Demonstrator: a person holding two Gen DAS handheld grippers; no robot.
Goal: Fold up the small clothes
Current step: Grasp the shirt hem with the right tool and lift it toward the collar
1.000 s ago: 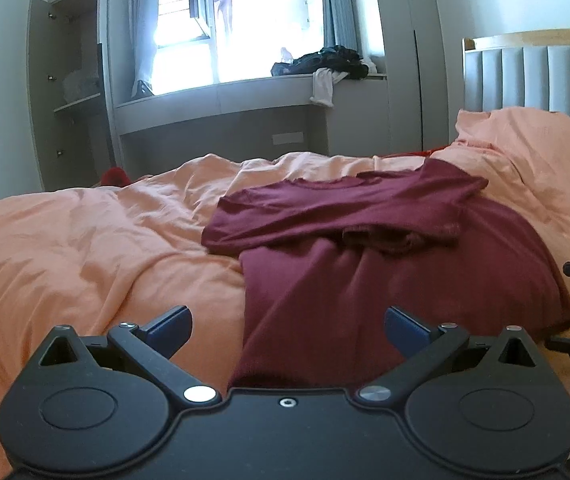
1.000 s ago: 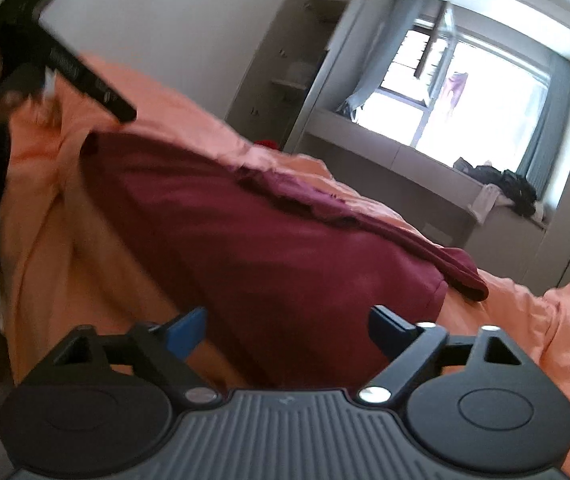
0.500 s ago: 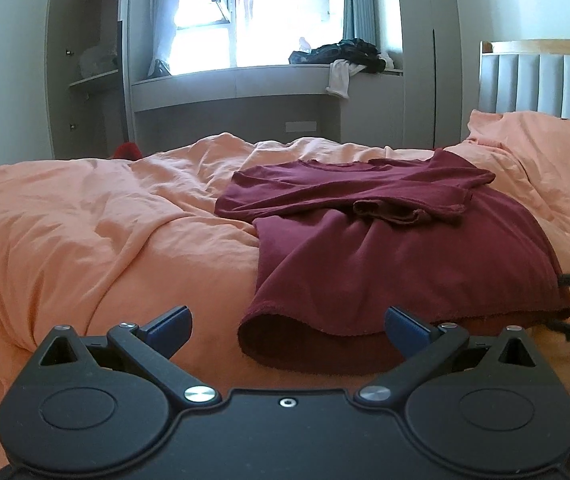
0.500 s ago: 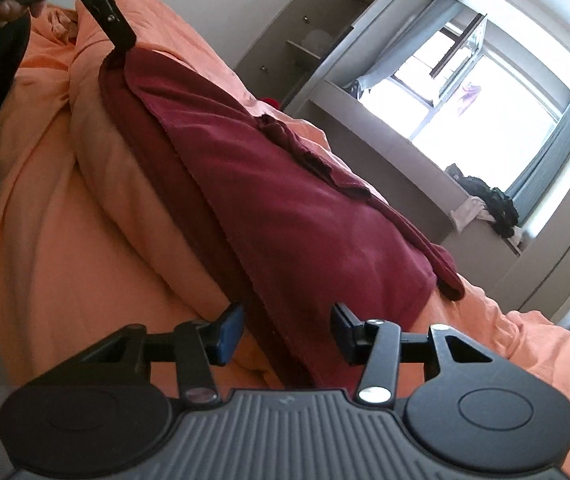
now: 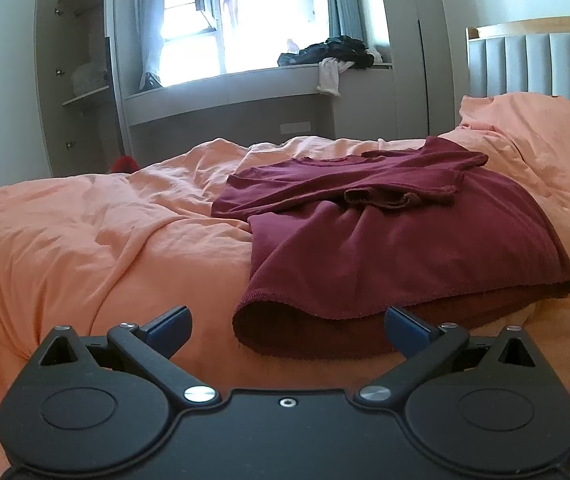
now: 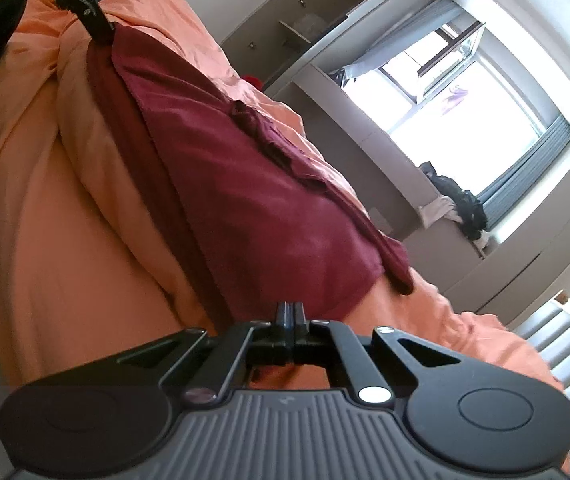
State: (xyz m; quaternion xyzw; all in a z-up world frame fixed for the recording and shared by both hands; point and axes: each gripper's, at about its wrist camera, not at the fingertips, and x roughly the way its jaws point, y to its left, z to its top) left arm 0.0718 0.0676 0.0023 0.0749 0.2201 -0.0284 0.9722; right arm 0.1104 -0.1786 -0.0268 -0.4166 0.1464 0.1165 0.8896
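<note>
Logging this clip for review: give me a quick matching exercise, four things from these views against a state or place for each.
Things:
1. left tongs
2. right tongs
3. shirt
4. dark clothes

States or places:
A. piled on the window ledge
B. shut at the shirt's hem
C. spread on the orange blanket
D. wide open, holding nothing

Pairs: 1-D, 2-B, 3-C, 4-A

The only lettering here is a line of white print along the black arm of the left hand-held gripper [image 6: 99, 28], seen from the right wrist camera, too small and slanted to make out. No other writing, brand mark or number can be read.
</note>
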